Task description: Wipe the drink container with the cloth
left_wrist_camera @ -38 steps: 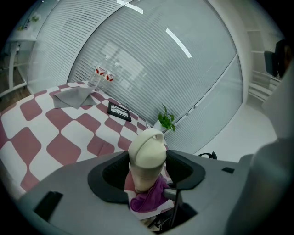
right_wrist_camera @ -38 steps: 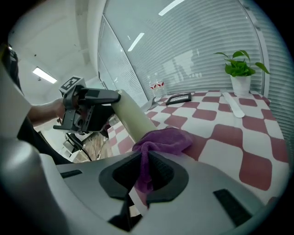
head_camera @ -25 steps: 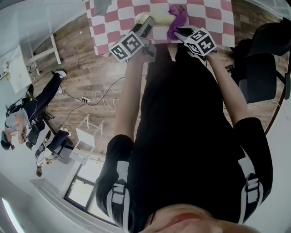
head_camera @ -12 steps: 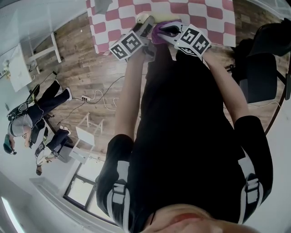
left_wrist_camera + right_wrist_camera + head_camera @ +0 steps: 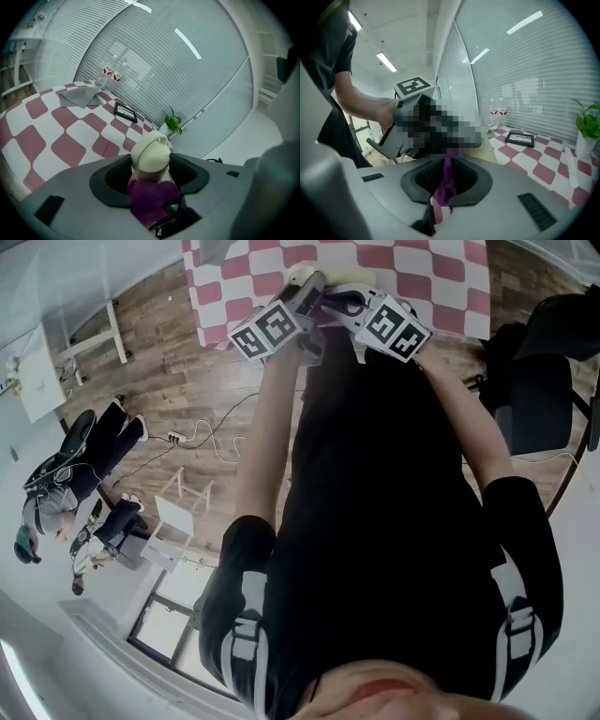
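Note:
A cream drink container with a rounded lid [image 5: 150, 152] sits between the pads of my left gripper [image 5: 151, 171], which is shut on its body. In the head view the container's end [image 5: 302, 277] pokes out past the left gripper [image 5: 305, 294] over the checkered table. My right gripper [image 5: 446, 176] is shut on a purple cloth [image 5: 447, 180] that hangs down between its jaws. The cloth [image 5: 152, 199] is pressed against the container's near side, just below the lid. In the head view the right gripper [image 5: 336, 304] is right up against the left one.
The red-and-white checkered table [image 5: 70, 136] carries a grey cloth [image 5: 79, 97], a black frame [image 5: 125, 111], two small bottles [image 5: 110, 75] and a potted plant [image 5: 173, 123]. People sit on the wooden floor at the left [image 5: 66, 484]. A dark chair [image 5: 539, 399] stands to the right.
My right gripper has carried the purple cloth leftward along the container until it meets the left gripper. The left gripper has kept its hold and its place.

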Available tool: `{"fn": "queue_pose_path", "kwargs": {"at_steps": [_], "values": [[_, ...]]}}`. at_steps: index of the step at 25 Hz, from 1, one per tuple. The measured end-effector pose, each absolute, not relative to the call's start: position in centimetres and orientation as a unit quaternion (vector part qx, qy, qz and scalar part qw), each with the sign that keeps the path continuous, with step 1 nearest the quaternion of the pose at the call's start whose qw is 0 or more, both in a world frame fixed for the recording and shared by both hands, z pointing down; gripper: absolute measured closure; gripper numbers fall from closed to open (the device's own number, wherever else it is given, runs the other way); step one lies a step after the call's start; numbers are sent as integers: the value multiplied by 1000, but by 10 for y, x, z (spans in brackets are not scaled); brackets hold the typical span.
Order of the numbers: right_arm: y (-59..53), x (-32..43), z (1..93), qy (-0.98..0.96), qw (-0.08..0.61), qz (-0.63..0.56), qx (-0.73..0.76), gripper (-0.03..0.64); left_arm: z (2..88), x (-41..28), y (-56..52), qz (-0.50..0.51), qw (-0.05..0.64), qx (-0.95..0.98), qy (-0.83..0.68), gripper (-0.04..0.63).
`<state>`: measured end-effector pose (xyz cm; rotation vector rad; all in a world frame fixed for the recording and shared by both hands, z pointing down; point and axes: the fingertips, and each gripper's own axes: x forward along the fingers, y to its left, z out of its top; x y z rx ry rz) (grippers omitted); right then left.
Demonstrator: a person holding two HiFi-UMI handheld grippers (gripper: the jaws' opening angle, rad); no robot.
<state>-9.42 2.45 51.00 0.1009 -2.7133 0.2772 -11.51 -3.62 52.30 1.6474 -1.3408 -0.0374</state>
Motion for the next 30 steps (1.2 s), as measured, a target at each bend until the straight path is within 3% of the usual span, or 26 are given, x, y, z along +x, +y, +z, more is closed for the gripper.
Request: {"fn": "queue_pose_path", "kwargs": {"at_steps": [19,30], "values": [[4,-33,597,-925,357,73,106,560,523,-117,-43,-17,493,669,-555,325],[-29,28,585,-908,350,107,205,560,518,-113,-40,9,468,693,-548,325]]}}
